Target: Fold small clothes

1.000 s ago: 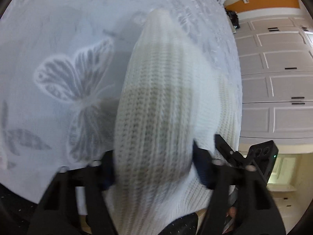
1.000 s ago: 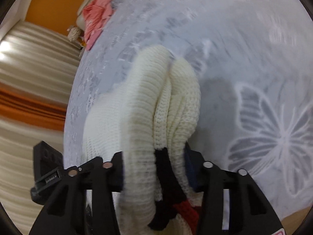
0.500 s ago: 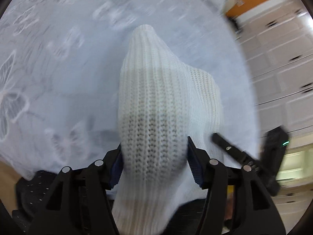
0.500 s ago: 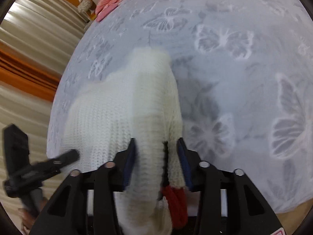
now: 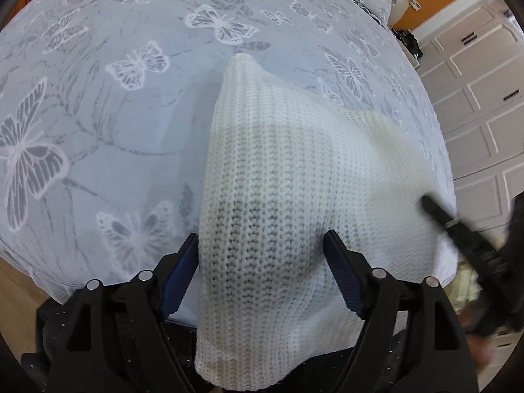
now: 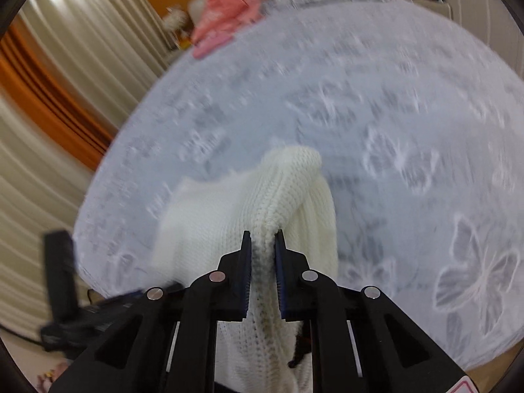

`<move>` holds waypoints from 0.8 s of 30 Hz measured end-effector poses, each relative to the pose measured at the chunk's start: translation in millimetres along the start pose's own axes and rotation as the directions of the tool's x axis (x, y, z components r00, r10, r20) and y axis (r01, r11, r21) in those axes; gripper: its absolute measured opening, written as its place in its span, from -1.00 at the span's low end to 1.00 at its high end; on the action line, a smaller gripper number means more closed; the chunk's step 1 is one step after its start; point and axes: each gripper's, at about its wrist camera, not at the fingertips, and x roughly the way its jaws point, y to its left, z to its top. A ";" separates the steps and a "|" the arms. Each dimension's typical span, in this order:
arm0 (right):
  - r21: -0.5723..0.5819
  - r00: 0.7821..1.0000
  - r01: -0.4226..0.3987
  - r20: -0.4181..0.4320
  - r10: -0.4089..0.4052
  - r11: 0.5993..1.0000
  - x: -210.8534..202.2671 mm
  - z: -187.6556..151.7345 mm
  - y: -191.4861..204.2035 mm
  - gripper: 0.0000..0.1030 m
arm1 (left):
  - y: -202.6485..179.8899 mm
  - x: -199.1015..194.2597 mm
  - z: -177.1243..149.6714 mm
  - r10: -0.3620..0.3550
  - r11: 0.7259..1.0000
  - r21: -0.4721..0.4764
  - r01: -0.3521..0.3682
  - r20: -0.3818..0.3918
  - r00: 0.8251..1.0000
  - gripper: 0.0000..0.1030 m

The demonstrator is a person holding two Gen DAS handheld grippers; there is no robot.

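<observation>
A white knitted garment [image 5: 278,180] lies over the near edge of a bed with a grey butterfly-print cover [image 5: 131,98]. My left gripper [image 5: 262,252] has its jaws spread wide on either side of a thick bulge of the knit, which drapes between them. My right gripper [image 6: 263,242] is shut on a narrow ridge of the same garment [image 6: 229,206]; it shows blurred at the right of the left wrist view [image 5: 458,229]. A bit of black and red trim [image 6: 299,350] hangs under the knit.
Pink clothes [image 6: 229,16] lie at the far end of the bed. White cabinet doors [image 5: 484,104] stand to the right. Beige curtains [image 6: 49,131] hang on the other side. Wooden floor [image 5: 16,294] shows below the bed edge.
My right gripper has closed from wide apart to a tight pinch on the knit. Both grippers have pulled back and up, so more of the bed shows. The garment has spread out flatter.
</observation>
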 end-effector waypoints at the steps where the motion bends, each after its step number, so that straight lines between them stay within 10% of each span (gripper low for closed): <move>1: -0.001 1.000 0.003 0.008 -0.003 1.000 -3.1 2.9 -1.1 -0.77 | -1.2 1.7 0.9 0.005 1.000 0.008 -0.005 0.004 1.000 0.53; 6: 0.091 0.981 0.099 -0.174 -0.082 0.991 43.4 -24.7 -48.9 -0.65 | -0.4 3.3 2.0 0.004 1.000 0.004 -0.004 0.004 1.000 0.62; 11: 0.141 0.995 0.041 -0.100 -0.027 0.989 -4.8 -47.9 -43.9 -0.30 | 1.7 5.4 0.9 0.009 1.000 0.013 -0.009 -0.007 1.000 0.64; 16: 0.085 0.978 0.006 -0.210 0.013 0.996 -12.7 -86.6 -19.6 -0.03 | 3.5 3.0 -2.2 0.008 1.000 0.008 -0.008 -0.012 1.000 0.66; 18: 0.063 0.968 -0.003 -0.252 0.019 0.998 -1.3 -100.8 -14.2 -0.16 | 3.6 1.1 -3.9 0.012 1.000 0.007 -0.012 -0.007 1.000 0.67; 19: 0.054 0.966 0.008 -0.260 0.006 0.999 2.4 -105.2 -13.3 -0.72 | 3.5 -0.7 -6.3 0.013 1.000 0.006 -0.013 -0.003 1.000 0.67; 24: 0.016 0.989 0.047 -0.143 -0.044 0.999 -36.7 -85.5 -10.9 -0.80 | 2.3 -4.4 -9.4 0.024 1.000 0.004 -0.024 -0.009 1.000 0.68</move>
